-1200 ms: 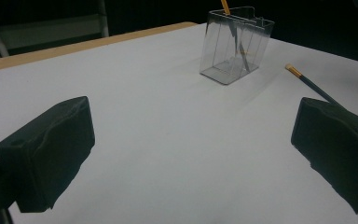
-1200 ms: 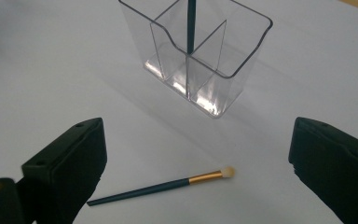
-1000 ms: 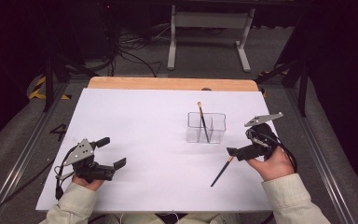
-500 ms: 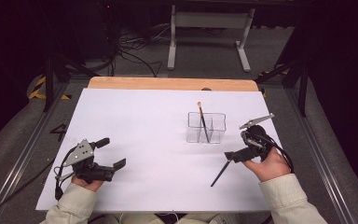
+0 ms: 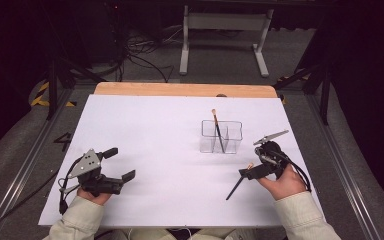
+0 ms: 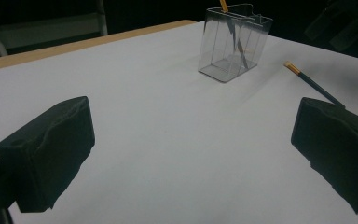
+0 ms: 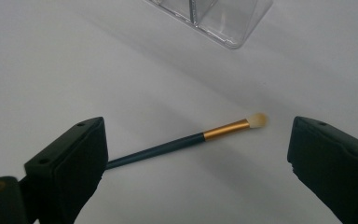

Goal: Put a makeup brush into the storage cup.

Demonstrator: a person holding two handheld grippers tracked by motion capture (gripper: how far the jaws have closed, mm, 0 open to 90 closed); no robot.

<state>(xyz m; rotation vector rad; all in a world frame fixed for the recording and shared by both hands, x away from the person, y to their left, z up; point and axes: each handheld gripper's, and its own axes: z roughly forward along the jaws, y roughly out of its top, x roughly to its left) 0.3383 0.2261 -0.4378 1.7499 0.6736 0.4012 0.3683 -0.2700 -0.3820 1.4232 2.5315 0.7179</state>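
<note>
Left gripper [image 5: 122, 163]: fingers wide, holding nothing.
Right gripper [image 7: 196, 163]: fingers wide, straddling bench brush [image 7: 186, 139].
Brushes: two; one in clear holder [image 5: 221, 136].

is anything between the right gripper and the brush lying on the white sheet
Nothing visible does. The right gripper has its jaws open on either side of the dark-handled, gold-ferruled brush, with bare white sheet around it.

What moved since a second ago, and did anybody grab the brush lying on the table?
Only the right claw moved, dropping closer over the loose brush, jaws open around it, not gripping. The left claw, the clear holder and the brush standing in it stayed put.
</note>
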